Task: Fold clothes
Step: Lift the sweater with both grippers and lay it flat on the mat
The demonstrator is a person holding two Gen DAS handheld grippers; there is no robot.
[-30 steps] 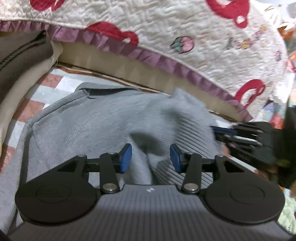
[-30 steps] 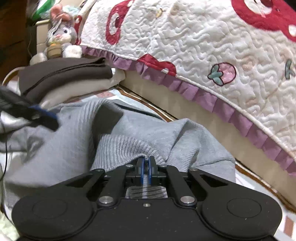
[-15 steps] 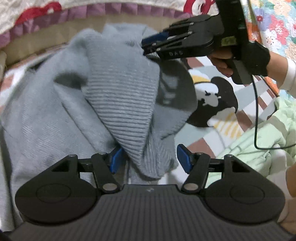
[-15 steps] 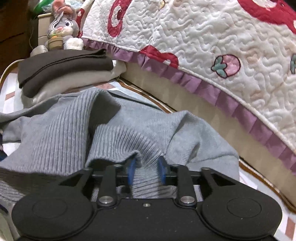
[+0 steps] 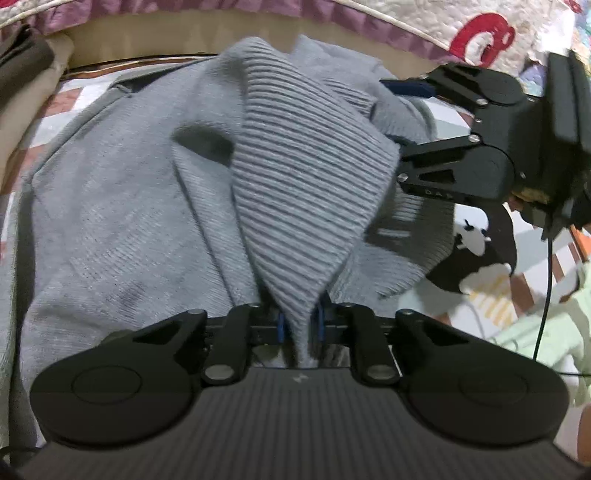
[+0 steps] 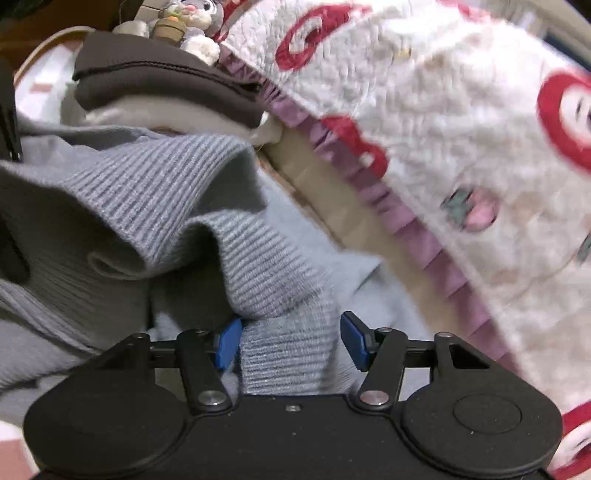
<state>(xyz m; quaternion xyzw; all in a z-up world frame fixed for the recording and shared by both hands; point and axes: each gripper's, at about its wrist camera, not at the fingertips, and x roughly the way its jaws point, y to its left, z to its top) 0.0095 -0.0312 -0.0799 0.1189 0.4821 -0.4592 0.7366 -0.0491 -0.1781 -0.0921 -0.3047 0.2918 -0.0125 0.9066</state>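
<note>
A grey knit sweater (image 5: 122,206) lies spread on a patterned bed sheet, its ribbed hem (image 5: 303,177) folded up over the body. My left gripper (image 5: 300,326) is shut on a point of that ribbed hem. My right gripper (image 6: 290,341) is open, with the ribbed hem (image 6: 280,354) lying loose between its blue pads (image 6: 228,343). The right gripper also shows in the left wrist view (image 5: 410,122), at the sweater's far right edge. The sweater fills the left of the right wrist view (image 6: 155,206).
A white quilt with red prints and a purple frill (image 6: 424,122) runs along the far side. A folded dark brown garment (image 6: 155,81) on a cream one sits at the left, with a plush bunny (image 6: 184,26) behind. A light green cloth (image 5: 535,325) lies at right on the sheet.
My left gripper closed on the ribbed hem it had straddled. My right gripper went from shut on the hem to open, letting it go.
</note>
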